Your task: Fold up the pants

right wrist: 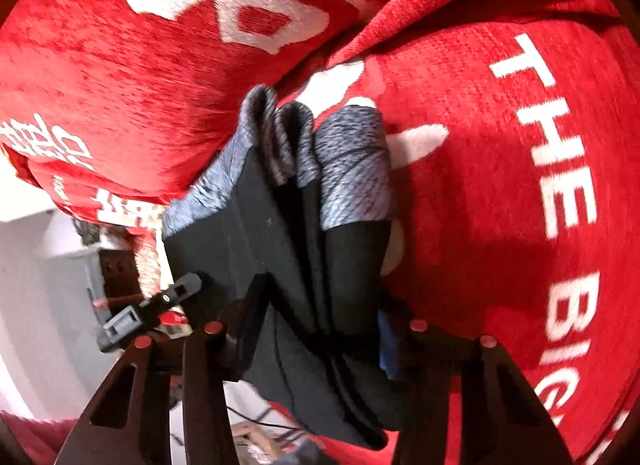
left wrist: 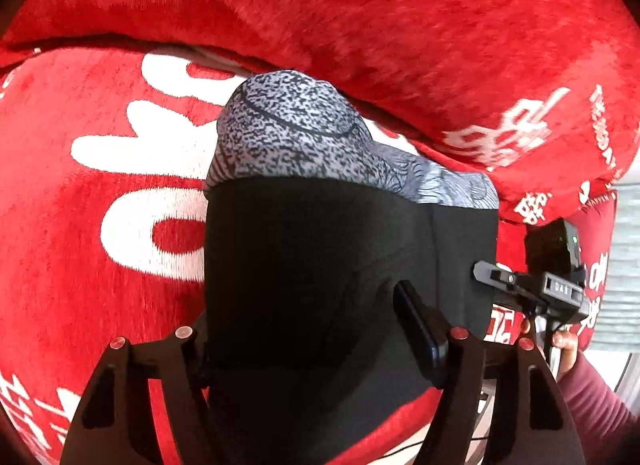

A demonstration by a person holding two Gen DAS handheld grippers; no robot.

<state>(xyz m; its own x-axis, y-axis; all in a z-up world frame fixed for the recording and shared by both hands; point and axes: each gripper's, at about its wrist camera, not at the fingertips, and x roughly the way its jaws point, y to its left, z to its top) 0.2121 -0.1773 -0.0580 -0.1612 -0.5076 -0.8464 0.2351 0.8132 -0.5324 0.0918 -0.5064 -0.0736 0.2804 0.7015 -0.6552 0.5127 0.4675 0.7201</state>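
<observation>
- On the red blanket (left wrist: 120, 265), the pants (left wrist: 340, 257) lie half-folded, black over grey, so the edges can line up.
- The left claw (left wrist: 304, 329) pinches the black edge.
- The right claw (right wrist: 320, 325) grips bunched layers, ready to carry them.

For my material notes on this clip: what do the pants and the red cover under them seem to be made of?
The pants: a smooth, matte black knit, probably stretchy sportswear, with a speckled grey-and-black panel; it drapes in soft folds without sheen. The red cover: a plush, chenille-like textile, judging by its fuzzy brushed nap, with white lettering that looks woven in. Fibre content cannot be told.
</observation>
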